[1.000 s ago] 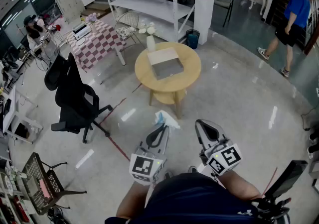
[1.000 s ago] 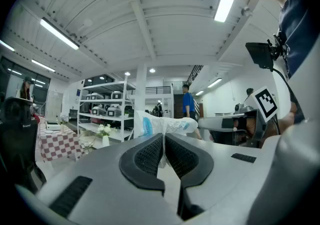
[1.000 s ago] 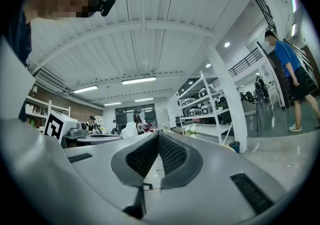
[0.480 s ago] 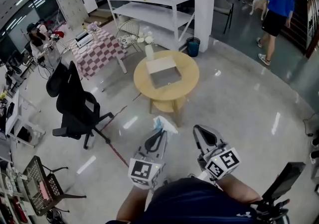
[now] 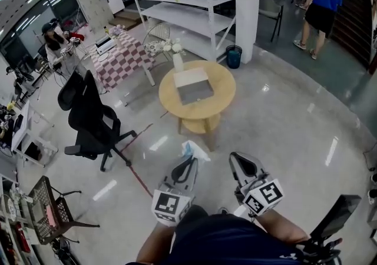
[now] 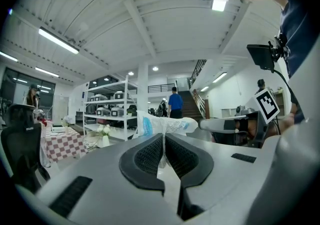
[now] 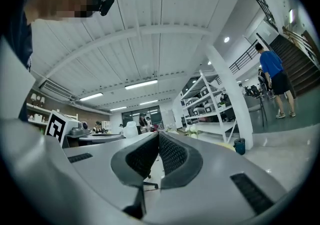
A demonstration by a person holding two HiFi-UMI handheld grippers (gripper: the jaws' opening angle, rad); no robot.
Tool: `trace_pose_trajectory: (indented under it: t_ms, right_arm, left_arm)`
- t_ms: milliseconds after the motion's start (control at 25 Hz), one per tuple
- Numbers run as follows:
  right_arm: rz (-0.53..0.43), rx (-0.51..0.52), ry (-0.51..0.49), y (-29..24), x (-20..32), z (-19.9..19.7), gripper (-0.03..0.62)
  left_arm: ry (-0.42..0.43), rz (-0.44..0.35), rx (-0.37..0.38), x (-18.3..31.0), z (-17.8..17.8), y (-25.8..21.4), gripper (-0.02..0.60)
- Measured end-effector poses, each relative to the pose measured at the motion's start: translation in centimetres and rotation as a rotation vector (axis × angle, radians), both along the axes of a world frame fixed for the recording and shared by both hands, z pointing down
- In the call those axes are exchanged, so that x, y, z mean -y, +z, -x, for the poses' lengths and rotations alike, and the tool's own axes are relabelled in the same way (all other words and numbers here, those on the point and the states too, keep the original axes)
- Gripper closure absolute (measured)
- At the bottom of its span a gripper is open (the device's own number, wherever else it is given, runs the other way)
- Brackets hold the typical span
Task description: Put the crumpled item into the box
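My left gripper (image 5: 189, 161) is shut on a crumpled white and blue plastic item (image 5: 194, 151), which sticks out past the jaw tips. In the left gripper view the item (image 6: 165, 125) is pinched between the black ribbed pads of that gripper (image 6: 163, 141). Beside it, my right gripper (image 5: 238, 161) is shut with nothing in it; the right gripper view shows its pads (image 7: 170, 156) meeting on air. Well ahead of both grippers, a grey open box (image 5: 194, 86) lies on a round wooden table (image 5: 225, 78). Both grippers hang above the shiny floor, short of the table.
A white vase with flowers (image 5: 178, 58) stands on the table behind the box. A black office chair (image 5: 91, 119) is at the left, with a checkered table (image 5: 121, 58) behind it. White shelving (image 5: 188, 5), a pillar (image 5: 247, 5) and a blue bin (image 5: 234, 56) stand beyond. A person in blue (image 5: 321, 5) is at the back right.
The person in blue has walked away toward the back right. The grippers keep their places, and the left one still holds the item.
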State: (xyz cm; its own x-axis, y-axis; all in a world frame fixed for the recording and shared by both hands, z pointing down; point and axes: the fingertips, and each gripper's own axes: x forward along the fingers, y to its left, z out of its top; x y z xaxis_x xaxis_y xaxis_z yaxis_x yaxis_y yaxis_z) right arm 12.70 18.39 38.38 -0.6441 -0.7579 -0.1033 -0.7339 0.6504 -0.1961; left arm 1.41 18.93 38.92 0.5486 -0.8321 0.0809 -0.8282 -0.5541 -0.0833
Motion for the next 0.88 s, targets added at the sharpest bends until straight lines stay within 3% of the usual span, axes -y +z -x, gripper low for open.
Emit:
trace_pose_trajectory:
  t_ms: [480, 880]
  right_arm:
    - [0.067, -0.005, -0.012, 2.1, 2.2, 0.5, 0.591]
    - [0.084, -0.033, 0.036, 2.4, 9.3, 5.6, 0.591]
  left_arm:
    - [-0.001, 0.043, -0.001, 2.1, 0.4, 1.7, 0.554]
    - [0.023, 0.053, -0.022, 9.6, 6.2, 2.2, 0.554]
